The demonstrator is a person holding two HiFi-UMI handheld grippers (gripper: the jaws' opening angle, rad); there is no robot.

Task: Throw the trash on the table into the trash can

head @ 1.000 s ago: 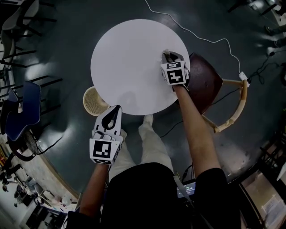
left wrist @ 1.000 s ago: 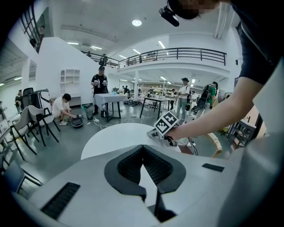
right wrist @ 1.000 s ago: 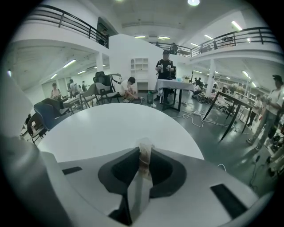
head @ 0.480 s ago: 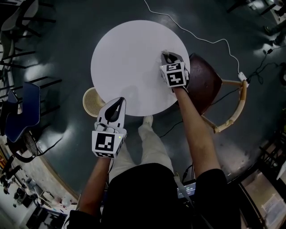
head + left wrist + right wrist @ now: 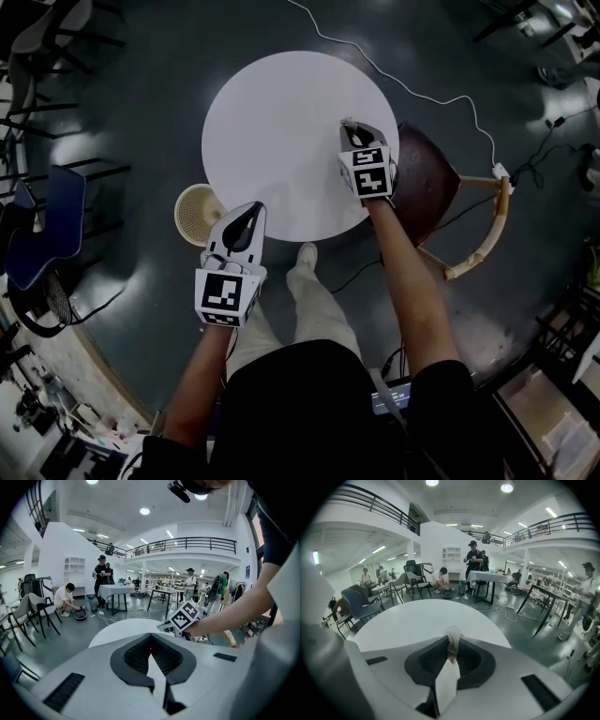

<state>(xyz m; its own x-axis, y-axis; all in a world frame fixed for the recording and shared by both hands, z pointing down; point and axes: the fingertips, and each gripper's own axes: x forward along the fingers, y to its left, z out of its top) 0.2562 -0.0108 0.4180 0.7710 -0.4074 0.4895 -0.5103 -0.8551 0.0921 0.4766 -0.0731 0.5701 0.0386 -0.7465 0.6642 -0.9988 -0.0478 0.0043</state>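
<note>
My right gripper (image 5: 352, 129) hovers over the right edge of the round white table (image 5: 272, 122). In the right gripper view its jaws (image 5: 450, 654) have just been closing, and they pinch a small crumpled white paper scrap (image 5: 453, 634) that sticks up between the pads. My left gripper (image 5: 246, 218) is shut and empty. It sits at the table's near-left rim, just right of the beige woven trash can (image 5: 194, 214) on the floor. In the left gripper view the closed jaws (image 5: 151, 638) point over the table (image 5: 122, 632) at the right gripper's marker cube (image 5: 185, 617).
A brown wooden chair (image 5: 427, 183) stands against the table's right side. A white cable (image 5: 412, 80) runs across the dark floor behind it. A blue chair (image 5: 42, 234) and other chairs stand at far left. People and tables fill the hall beyond.
The right gripper has lifted a little off the table with the paper scrap. The left gripper has edged up toward the table rim.
</note>
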